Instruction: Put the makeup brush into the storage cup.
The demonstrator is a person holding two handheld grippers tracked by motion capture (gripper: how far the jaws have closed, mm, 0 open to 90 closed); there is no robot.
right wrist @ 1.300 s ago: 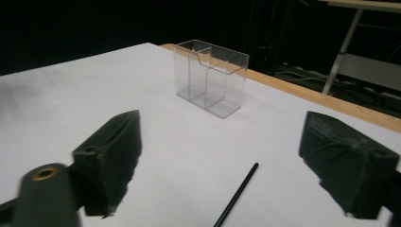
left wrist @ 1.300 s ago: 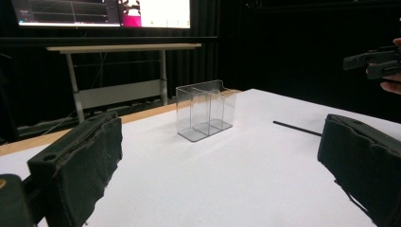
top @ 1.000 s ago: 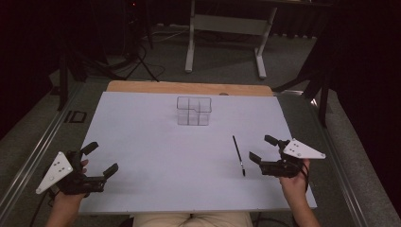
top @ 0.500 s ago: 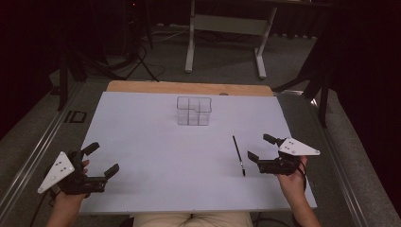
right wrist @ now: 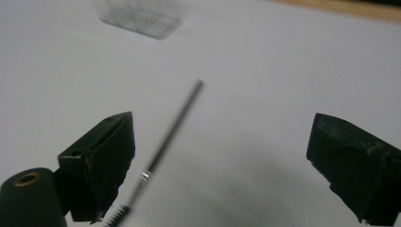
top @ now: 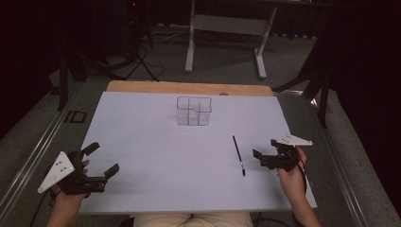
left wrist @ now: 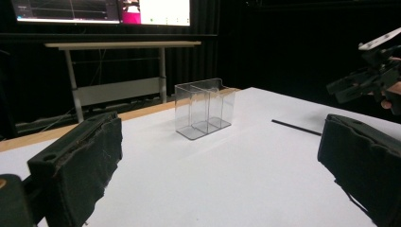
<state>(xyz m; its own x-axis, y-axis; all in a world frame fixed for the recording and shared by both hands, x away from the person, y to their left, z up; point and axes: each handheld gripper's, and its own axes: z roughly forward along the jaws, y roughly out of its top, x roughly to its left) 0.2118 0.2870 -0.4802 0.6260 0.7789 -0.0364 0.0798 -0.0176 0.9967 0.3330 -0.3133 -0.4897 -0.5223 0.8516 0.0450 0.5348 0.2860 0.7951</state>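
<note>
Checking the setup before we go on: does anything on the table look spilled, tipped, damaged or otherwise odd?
Nothing stands out. The clear divided container stands upright and looks empty near the far edge of the white table. The thin black brush lies flat beside the open right gripper. The left gripper is open too, holding nothing.
</note>
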